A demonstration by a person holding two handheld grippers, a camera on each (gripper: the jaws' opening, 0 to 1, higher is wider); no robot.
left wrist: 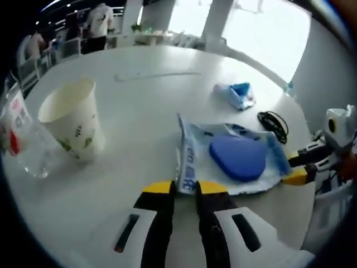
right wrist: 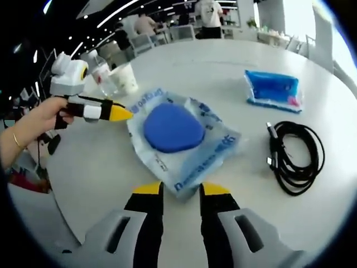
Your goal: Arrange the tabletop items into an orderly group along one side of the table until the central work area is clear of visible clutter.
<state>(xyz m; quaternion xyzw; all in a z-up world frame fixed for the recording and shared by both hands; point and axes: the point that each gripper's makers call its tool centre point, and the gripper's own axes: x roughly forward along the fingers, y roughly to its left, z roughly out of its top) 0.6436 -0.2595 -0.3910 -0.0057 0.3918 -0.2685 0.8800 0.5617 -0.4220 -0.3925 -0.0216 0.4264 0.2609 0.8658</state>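
Observation:
A clear plastic bag [left wrist: 195,146] [right wrist: 215,146] with blue print lies flat on the white table, with a blue rounded pad [left wrist: 239,157] [right wrist: 172,127] inside it. My left gripper [left wrist: 184,187] [right wrist: 127,114] is shut on the bag's near edge, and a hand holds it in the right gripper view. My right gripper [right wrist: 182,190] [left wrist: 294,169] is at the opposite edge. Its jaws stand apart with the bag's rim between the yellow tips.
A paper cup [left wrist: 72,117] [right wrist: 126,78] and a clear plastic cup [left wrist: 25,142] [right wrist: 104,75] stand together. A blue tissue pack [left wrist: 237,95] [right wrist: 273,89] and a coiled black cable [left wrist: 273,125] [right wrist: 295,156] lie beyond the bag. People and chairs stand past the table's far edge.

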